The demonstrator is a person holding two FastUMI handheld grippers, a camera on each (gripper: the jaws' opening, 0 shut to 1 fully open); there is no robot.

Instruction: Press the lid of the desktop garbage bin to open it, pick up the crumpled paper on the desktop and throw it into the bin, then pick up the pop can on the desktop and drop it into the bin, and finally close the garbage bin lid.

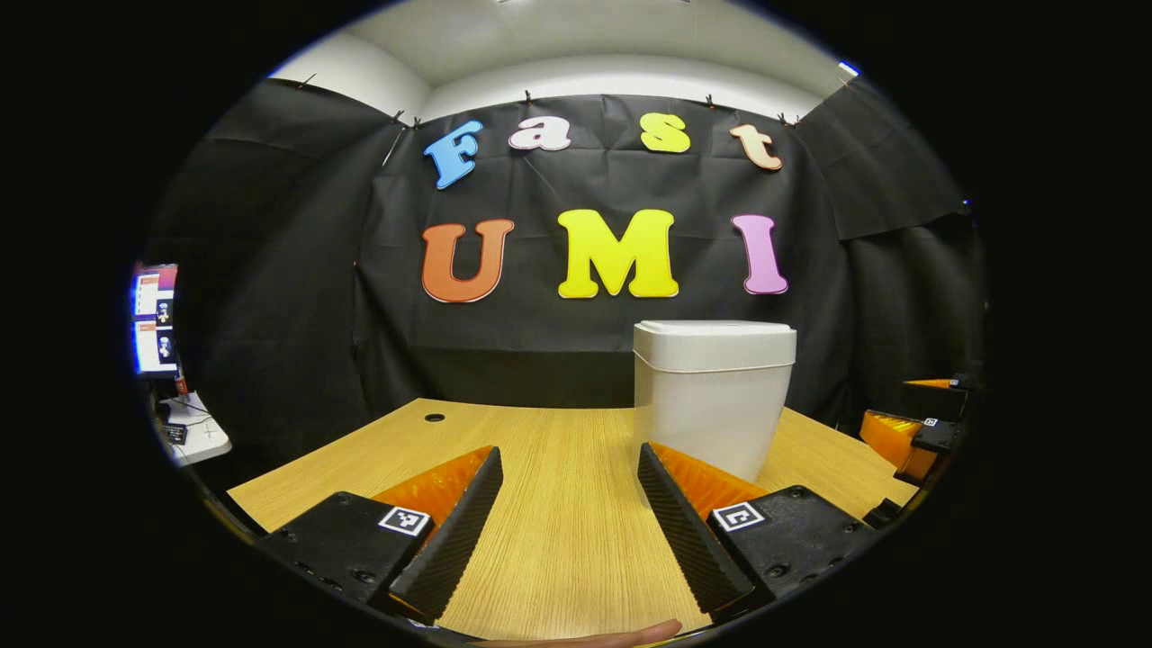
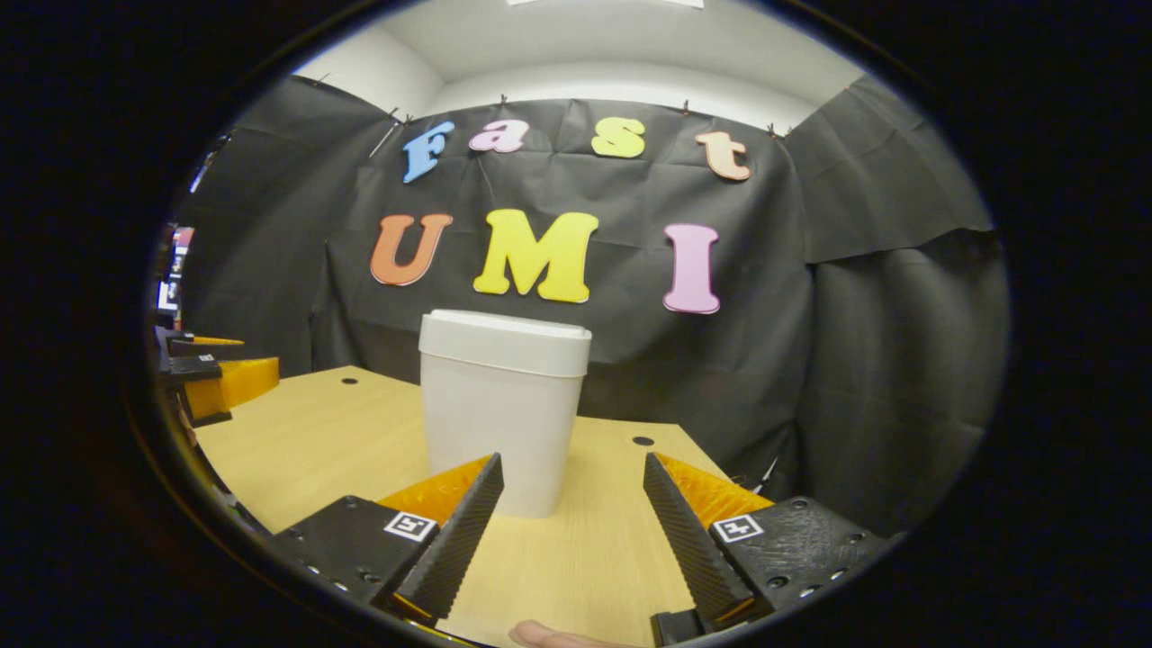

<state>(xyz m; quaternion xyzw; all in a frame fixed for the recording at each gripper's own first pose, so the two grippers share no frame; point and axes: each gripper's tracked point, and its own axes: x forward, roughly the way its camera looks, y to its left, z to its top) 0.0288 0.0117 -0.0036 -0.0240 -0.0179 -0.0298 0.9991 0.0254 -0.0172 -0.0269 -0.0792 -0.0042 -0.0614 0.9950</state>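
Left gripper view: the left claw (image 1: 567, 526) stands released, its two fingers spread wide above the bare wooden tabletop (image 1: 558, 450) with nothing between them. The white desktop garbage bin (image 1: 711, 396) stands upright on the tabletop ahead and to the right, its lid (image 1: 715, 331) closed and level. The right claw (image 1: 918, 427) appears at the far right edge, beside the bin. A monitor (image 1: 155, 317) is visible at the far left. A fingertip (image 1: 621, 635) shows at the bottom edge.

Right gripper view: the right claw (image 2: 571, 531) is likewise released, fingers apart over the tabletop (image 2: 594, 549), gripping nothing. The garbage bin (image 2: 499, 414) stands just ahead, slightly left of centre, lid (image 2: 504, 331) shut. The left claw (image 2: 211, 373) is at the left edge, apart from the bin.
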